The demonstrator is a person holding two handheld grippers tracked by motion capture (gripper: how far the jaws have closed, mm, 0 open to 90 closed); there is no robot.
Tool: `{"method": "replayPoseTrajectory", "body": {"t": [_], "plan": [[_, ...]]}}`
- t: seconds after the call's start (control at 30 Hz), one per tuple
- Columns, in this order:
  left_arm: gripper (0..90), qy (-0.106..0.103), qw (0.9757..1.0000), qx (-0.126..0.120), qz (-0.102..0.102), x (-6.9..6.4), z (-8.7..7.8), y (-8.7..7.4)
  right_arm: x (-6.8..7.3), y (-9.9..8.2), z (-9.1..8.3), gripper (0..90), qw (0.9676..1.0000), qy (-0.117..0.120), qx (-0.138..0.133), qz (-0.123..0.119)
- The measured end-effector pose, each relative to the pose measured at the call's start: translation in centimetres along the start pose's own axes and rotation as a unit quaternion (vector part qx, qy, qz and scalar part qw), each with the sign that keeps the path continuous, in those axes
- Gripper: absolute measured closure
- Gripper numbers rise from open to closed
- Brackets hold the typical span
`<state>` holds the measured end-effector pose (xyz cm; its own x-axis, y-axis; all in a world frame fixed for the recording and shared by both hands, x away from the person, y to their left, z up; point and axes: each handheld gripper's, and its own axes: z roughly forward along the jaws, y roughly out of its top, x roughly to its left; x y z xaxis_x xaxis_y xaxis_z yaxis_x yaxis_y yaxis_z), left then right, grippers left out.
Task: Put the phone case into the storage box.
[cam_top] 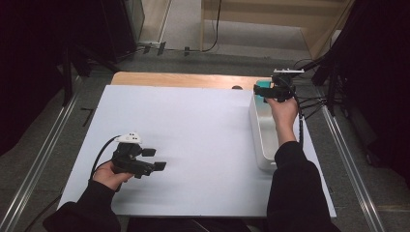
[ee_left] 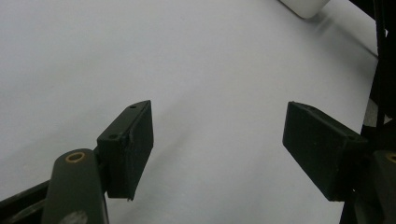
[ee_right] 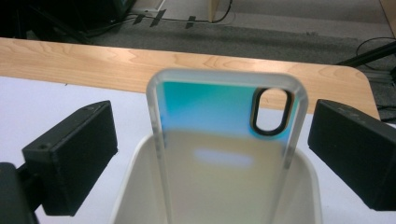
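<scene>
The phone case (ee_right: 224, 140), clear w/ a teal-to-yellow sheen and a camera cutout at its upper right, stands on end in the white bin (ee_right: 135, 186), leaning on the far wall w/ its top edge above the rim. In the high view it's just a teal patch (cam_top: 263, 89) at the bin's far end, right side of the frame.

Our right gripper (ee_right: 212, 149) sits around it, jaws apart: a black pad on each side of the case w/ a clear gap to each edge, so nothing is clamped. We'd judge this as the release step, case dropped into the bin and the pads now off it.

Our left gripper (cam_top: 153, 159) rests at the lower left of the high view, over the bare white table sheet (cam_top: 193, 125), jaws apart w/ nothing between them.

Next move, as we read it: back the right gripper straight up and away w/o brushing the case, since it's only leaning and could tip or slide down. Keep the jaws wide till they're above the rim.
</scene>
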<state>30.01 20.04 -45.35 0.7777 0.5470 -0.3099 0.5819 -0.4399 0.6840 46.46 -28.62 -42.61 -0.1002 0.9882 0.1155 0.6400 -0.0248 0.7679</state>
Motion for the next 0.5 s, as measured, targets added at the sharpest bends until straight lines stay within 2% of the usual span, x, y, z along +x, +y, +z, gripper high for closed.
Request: {"method": "replayPoseTrajectory", "body": {"t": [0.27,0.43,0.5], "plan": [[24.2,-0.001,1.0000,-0.002,-0.002,0.0,0.0,0.0,0.2,1.5,-1.2,0.3,1.0000,0.004,0.000,-0.007],[24.2,-0.001,1.0000,0.002,-0.002,0.0,-0.2,0.0,0.4,2.2,-2.0,0.3,0.9997,0.020,0.009,-0.009],[24.2,-0.003,1.0000,-0.005,-0.004,0.0,-0.1,0.0,0.4,2.4,-2.4,0.4,0.9995,0.024,0.014,-0.015]]}}
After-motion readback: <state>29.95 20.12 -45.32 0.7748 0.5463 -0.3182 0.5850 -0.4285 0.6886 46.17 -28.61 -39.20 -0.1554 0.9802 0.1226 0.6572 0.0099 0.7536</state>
